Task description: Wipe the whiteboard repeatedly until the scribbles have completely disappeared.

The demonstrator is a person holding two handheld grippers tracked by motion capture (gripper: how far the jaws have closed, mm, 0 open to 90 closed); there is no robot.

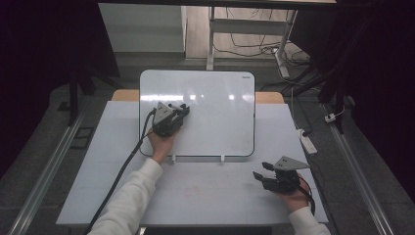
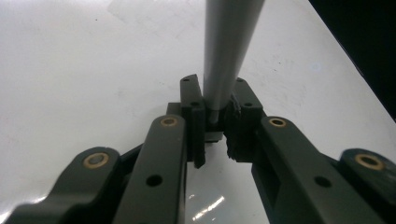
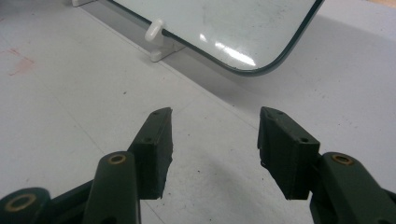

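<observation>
Left gripper (image 2: pixel 215 123): clenched on a grey pen (image 2: pixel 231 51), held over the whiteboard (image 1: pixel 215 122) | Right gripper (image 3: pixel 215 149): released, rested on the table (image 1: pixel 205 191) | Progress: pen taken up; no marks seen, writing judged yet to be done.
</observation>
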